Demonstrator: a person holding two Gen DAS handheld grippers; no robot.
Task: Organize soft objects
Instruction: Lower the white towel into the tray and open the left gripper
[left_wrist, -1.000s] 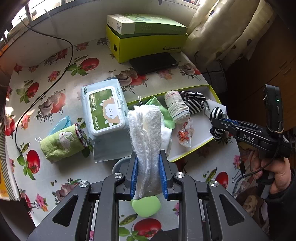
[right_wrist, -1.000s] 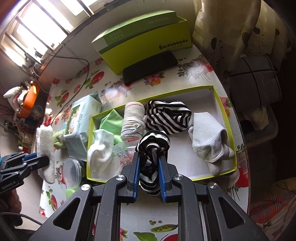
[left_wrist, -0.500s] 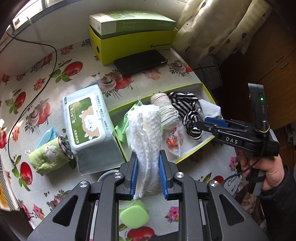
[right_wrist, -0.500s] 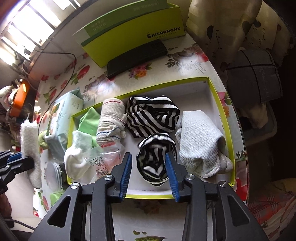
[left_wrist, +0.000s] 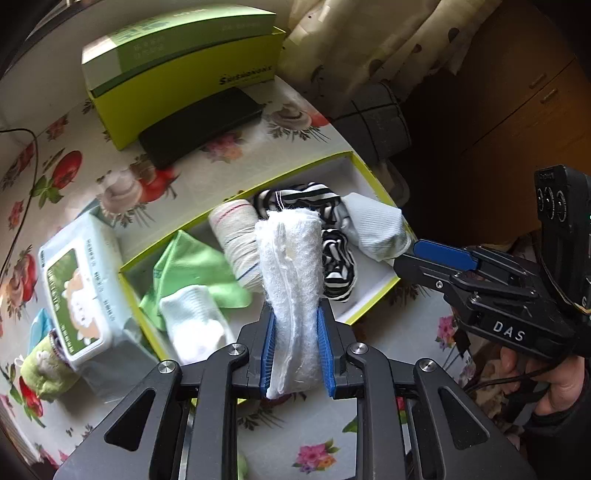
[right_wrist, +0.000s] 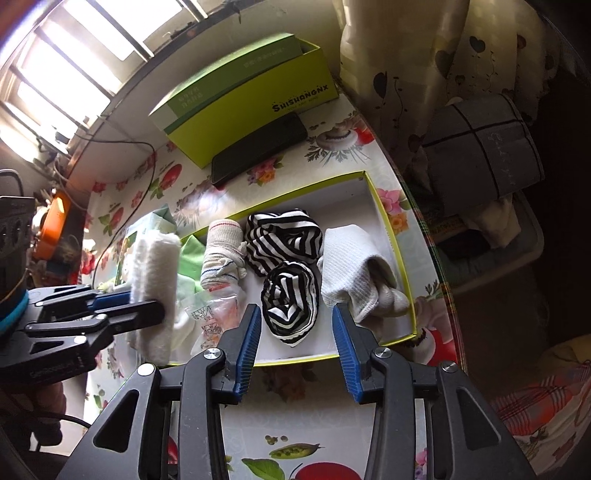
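A fluffy white cloth roll (left_wrist: 291, 280) stands pinched between the fingers of the left gripper (left_wrist: 295, 354), hanging over the near edge of a yellow-rimmed tray (left_wrist: 373, 177) on the table (left_wrist: 236, 147). The tray already holds socks, a bandage roll (left_wrist: 236, 236) and a green cloth (left_wrist: 192, 266), so free space looks scarce. The right gripper (right_wrist: 295, 347) has just been opening; its fingers stand apart, empty, above a striped sock (right_wrist: 291, 295). Dropped here, the roll may land on the rim and tip out, or bump the right gripper.
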